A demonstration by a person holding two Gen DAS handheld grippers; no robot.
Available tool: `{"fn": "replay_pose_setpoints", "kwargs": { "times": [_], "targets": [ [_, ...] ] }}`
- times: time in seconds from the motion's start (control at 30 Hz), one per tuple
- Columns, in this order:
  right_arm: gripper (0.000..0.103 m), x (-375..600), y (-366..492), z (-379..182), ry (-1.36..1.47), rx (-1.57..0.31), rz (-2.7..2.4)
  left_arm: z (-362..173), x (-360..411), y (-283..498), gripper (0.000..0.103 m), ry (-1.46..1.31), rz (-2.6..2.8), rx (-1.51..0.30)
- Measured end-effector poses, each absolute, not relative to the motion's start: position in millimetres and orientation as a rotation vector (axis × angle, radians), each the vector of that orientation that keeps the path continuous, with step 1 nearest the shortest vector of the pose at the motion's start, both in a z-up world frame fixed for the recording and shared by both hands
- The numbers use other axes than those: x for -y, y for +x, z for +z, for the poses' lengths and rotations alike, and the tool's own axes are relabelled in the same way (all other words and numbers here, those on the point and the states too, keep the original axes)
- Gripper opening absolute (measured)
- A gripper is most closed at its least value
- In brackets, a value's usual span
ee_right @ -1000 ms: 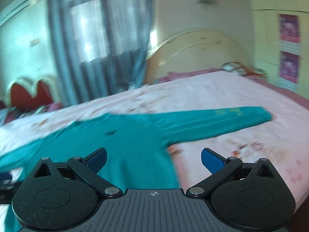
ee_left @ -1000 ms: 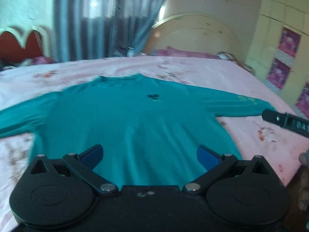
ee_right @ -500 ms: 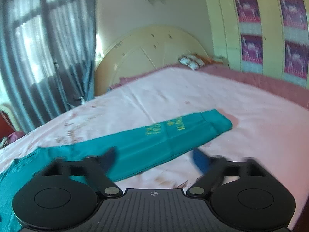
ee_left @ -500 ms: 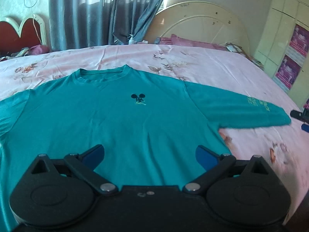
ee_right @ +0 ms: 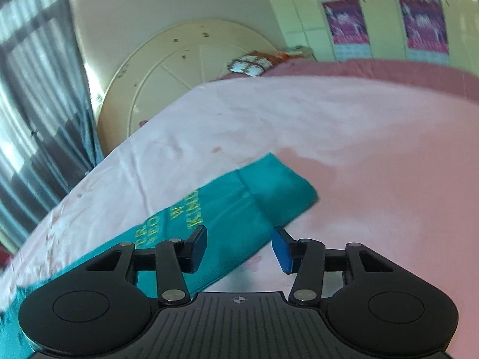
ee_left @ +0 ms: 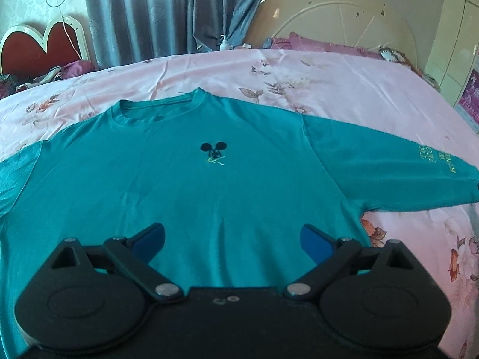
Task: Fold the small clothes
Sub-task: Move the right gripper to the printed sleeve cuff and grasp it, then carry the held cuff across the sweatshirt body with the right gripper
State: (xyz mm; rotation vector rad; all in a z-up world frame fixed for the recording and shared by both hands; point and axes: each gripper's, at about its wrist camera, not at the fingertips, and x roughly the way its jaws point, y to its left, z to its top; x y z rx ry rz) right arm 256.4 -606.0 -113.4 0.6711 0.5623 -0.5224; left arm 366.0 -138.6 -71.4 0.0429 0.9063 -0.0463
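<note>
A teal long-sleeved shirt [ee_left: 185, 179] lies flat, front up, on the pink floral bedsheet [ee_left: 329, 80], collar away from me. My left gripper [ee_left: 232, 237] is wide open and empty, hovering over the shirt's lower hem. In the right wrist view the shirt's right sleeve [ee_right: 239, 209], with yellow lettering and a cuff, lies stretched out on the sheet. My right gripper [ee_right: 239, 246] is partly open, low over the sleeve near the cuff, with the sleeve's edge between its jaws. It holds nothing.
A cream round headboard [ee_left: 338, 15] and purple pillows [ee_left: 314, 43] stand at the bed's far end. Grey curtains [ee_left: 167, 12] hang behind. A cupboard wall with pink posters [ee_right: 386, 15] is on the right. A red heart-shaped headboard [ee_left: 42, 48] is far left.
My right gripper has swung right and dropped down to the sleeve's cuff end, and its jaws have narrowed. My left gripper has risen and tilted toward the shirt's middle, still open.
</note>
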Motion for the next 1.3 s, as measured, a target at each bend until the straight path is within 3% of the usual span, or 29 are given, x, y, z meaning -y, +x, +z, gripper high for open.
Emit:
{"fn": "replay_pose_setpoints", "kwargs": {
  "times": [0.37, 0.43, 0.5, 0.73, 0.83, 1.1, 1.2, 1.27, 1.3],
  "targets": [
    [0.048, 656, 229, -143, 0.953, -0.426, -0.474, -59, 151, 369, 0.096, 0.027, -0.032, -0.887],
    [0.021, 660, 227, -146, 0.988, -0.423, -0.484, -55, 144, 367, 0.096, 0.024, -0.017, -0.878],
    [0.006, 665, 224, -151, 1.027, -0.423, -0.492, -53, 132, 366, 0.096, 0.010, 0.002, -0.877],
    [0.005, 641, 253, -117, 0.719, -0.551, -0.525, -62, 75, 373, 0.094, 0.037, 0.073, -0.966],
    [0.005, 604, 275, -95, 0.565, -0.576, -0.466, -64, 40, 369, 0.084, -0.022, 0.069, -0.969],
    [0.005, 421, 334, -53, 0.317, -0.637, -0.116, -70, -38, 365, 0.075, -0.110, 0.045, -0.932],
    [0.005, 339, 349, -51, 0.263, -0.656, 0.010, -74, -66, 365, 0.065, -0.160, 0.021, -0.930],
    [0.005, 285, 355, -56, 0.228, -0.677, 0.075, -77, -81, 364, 0.047, -0.184, -0.001, -0.931],
    [0.005, 263, 362, -59, 0.215, -0.691, 0.102, -78, -89, 362, 0.044, -0.195, -0.012, -0.932]
  ]
}}
